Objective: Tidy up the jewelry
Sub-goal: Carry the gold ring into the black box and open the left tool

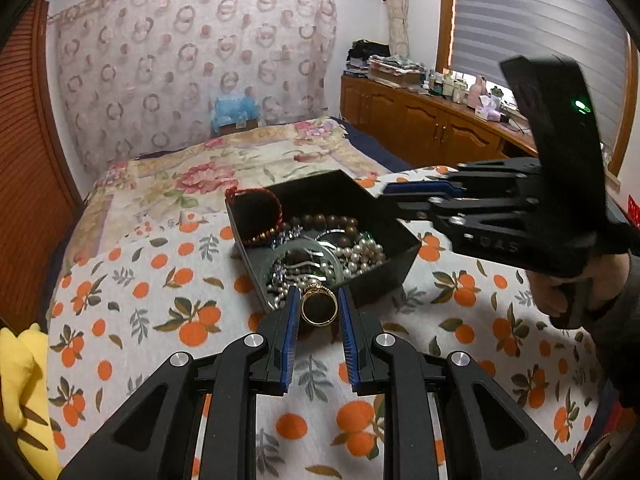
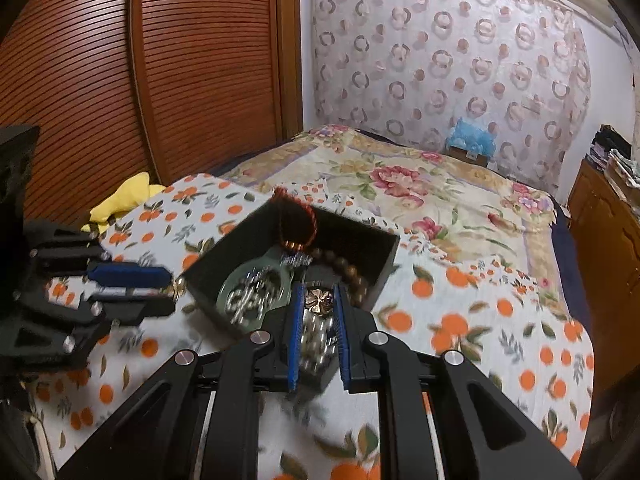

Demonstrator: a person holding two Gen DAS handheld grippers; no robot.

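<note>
An open black box point(image 1: 404, 258) sits on the orange-print cloth, full of jewelry: pearl strands point(image 1: 360, 256), a brown bead bracelet point(image 1: 320, 222), a pale green bangle point(image 2: 256, 280) and a red cord point(image 1: 256, 196). Just in front of the box's near corner, my left gripper point(image 1: 319, 293) is shut on a gold ring point(image 1: 318, 309). My right gripper point(image 2: 318, 290) is shut on a small rose-gold flower-shaped piece point(image 2: 318, 300), held over the box's near edge. From the left wrist view, the right gripper point(image 1: 386, 194) hovers at the box's right rim, with a hand on its grip.
The orange-print cloth point(image 1: 160, 320) covers the near part of a bed, and a floral quilt point(image 1: 224, 168) lies beyond it. A yellow cloth point(image 1: 20, 368) lies at the left edge. A wooden cabinet point(image 1: 424, 128) lines the right wall, and a louvered wooden door point(image 2: 160, 80) stands on the left.
</note>
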